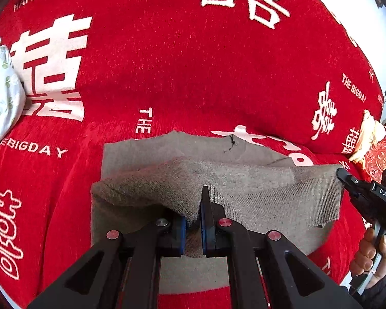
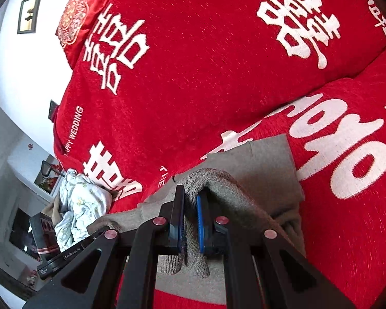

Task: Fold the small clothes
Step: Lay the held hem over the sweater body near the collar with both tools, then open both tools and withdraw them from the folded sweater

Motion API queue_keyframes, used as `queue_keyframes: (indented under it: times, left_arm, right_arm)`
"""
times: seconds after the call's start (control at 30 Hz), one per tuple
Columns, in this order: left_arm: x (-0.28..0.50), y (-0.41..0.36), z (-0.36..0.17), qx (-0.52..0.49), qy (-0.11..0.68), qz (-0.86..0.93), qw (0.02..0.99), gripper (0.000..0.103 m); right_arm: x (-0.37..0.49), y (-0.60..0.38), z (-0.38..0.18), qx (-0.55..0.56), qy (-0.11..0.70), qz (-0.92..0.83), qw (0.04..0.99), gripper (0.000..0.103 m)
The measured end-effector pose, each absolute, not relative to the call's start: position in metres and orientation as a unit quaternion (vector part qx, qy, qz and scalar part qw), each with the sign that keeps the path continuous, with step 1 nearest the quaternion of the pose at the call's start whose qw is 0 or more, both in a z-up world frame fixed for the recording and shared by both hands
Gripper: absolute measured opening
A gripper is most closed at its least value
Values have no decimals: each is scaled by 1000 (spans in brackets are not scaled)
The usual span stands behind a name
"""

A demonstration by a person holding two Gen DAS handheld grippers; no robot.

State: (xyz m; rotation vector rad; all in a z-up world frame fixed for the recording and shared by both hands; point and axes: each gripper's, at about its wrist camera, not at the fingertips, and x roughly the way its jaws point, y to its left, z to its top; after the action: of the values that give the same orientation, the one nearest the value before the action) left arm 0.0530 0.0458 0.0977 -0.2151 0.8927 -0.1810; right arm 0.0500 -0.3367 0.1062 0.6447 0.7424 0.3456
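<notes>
Gripping a fold of the grey knitted garment [image 1: 244, 180], the left gripper [image 1: 194, 213] fills the lower middle of the left wrist view, its blue-padded jaws pinched together on the cloth. The garment lies across the lower centre of the frame on the red bedspread [image 1: 167, 64]: a smooth flat layer behind, a coarser ribbed layer lifted and doubled toward the camera, and a short dark thread on the flat part. At the right edge the right gripper [image 1: 342, 173] nips the garment's right corner, and a hand [image 1: 373, 252] shows below it. A pale floral bundle [image 1: 0, 90] sits at the far left edge, and a red patterned cushion [image 1: 378, 159] with some cream cloth at the far right. Both lie well apart from the garment. Open red cover stretches over the whole upper half.

In the right wrist view, the right gripper [image 2: 190, 211] stands at lower centre with its jaws clamped on a raised ridge of the same garment [image 2: 265, 170], which spreads from the frame's middle down to the bottom. The left gripper [image 2: 64, 255] appears as a black body at lower left, its fingertips hidden from here. The floral bundle [image 2: 82, 203] lies at left just beyond it, and the cushion [image 2: 77, 18] at upper left against a white wall [image 2: 25, 77] with a framed picture [image 2: 29, 14]. Bare bedspread [image 2: 205, 64] fills the centre and right.
</notes>
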Motion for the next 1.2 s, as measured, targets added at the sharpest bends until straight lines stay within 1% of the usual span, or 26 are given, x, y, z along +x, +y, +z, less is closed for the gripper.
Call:
queue_keyframes:
  times: [0.2, 0.5, 0.57, 0.6, 0.63, 0.67, 0.7, 0.73, 0.77, 0.8, 0.83, 0.87, 0.9, 0.97, 1.1, 1.17, 1.2]
  left_arm:
    - [89, 49, 76, -113, 461, -81, 877, 9]
    - [120, 50, 43, -114, 492, -72, 860, 9]
    - [127, 55, 34, -128, 502, -65, 853, 10]
    - [130, 58, 31, -135, 509, -67, 848, 11]
    - [133, 62, 26, -148, 519, -70, 839, 34]
    - [136, 66, 21, -160, 529, -67, 831, 73]
    - [134, 71, 20, -171, 523, -59, 833, 86]
    - [130, 76, 21, -179, 508, -50, 841, 91]
    - [125, 80, 24, -186, 496, -45, 847, 91]
    - [122, 84, 25, -194, 494, -48, 846, 91]
    - [118, 88, 27, -207, 495, -57, 842, 91]
    - [111, 94, 29, -225, 488, -68, 841, 91]
    - [102, 98, 33, -236, 474, -78, 845, 91]
    - [90, 97, 38, -218, 470, -84, 851, 91]
    - [61, 73, 37, -92, 471, -76, 874, 91]
    - [58, 63, 30, -52, 477, -57, 876, 91]
    - [60, 59, 26, -47, 483, -52, 873, 91]
  right_arm:
    - [83, -341, 86, 313, 376, 151, 859, 9]
    - [114, -345, 55, 312, 404, 129, 850, 9]
    - [118, -346, 49, 310, 411, 124, 848, 10]
    - [121, -346, 47, 309, 417, 122, 846, 11]
    - [122, -346, 45, 309, 421, 121, 844, 15]
    - [124, -347, 45, 305, 426, 115, 844, 17]
    - [125, -346, 46, 300, 427, 114, 845, 22]
    - [123, -346, 50, 290, 423, 114, 851, 27]
    - [121, -344, 56, 279, 419, 112, 857, 30]
    - [118, -344, 61, 269, 413, 113, 863, 42]
    - [114, -343, 67, 259, 407, 113, 869, 59]
    - [105, -341, 77, 242, 393, 115, 880, 65]
    - [99, -338, 83, 226, 383, 117, 888, 69]
    - [87, -324, 93, 168, 380, 127, 901, 69]
    - [62, -285, 95, 14, 385, 132, 913, 69]
    - [60, -267, 88, -41, 386, 118, 914, 69]
    - [61, -265, 86, -47, 389, 117, 913, 69]
